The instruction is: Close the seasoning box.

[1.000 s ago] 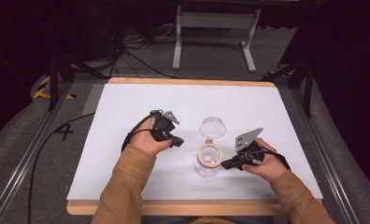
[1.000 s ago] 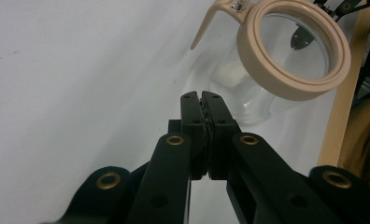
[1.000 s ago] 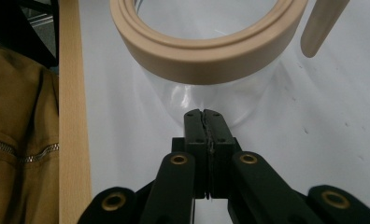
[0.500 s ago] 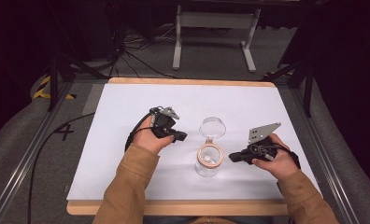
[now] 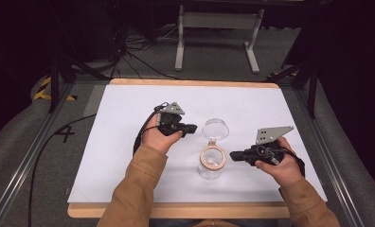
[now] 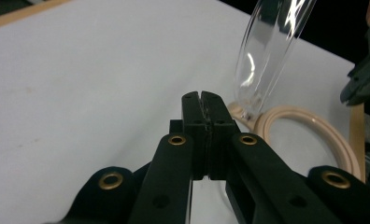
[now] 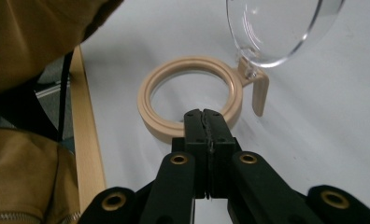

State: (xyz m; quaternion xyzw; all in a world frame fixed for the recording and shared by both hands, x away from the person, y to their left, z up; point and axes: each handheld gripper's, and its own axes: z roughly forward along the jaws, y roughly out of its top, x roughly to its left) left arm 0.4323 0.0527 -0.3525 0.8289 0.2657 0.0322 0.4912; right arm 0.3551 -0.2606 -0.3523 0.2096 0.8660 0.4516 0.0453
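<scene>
White table top with wooden edge, clear glass jar standing near centre, hinged lid apparently open

White table top, wooden edge; grey carpet floor; black cables; dark surroundings.

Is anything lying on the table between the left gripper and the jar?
No. In the high view only bare white table separates the left gripper from the jar, whose clear lid stands flipped open.
</scene>
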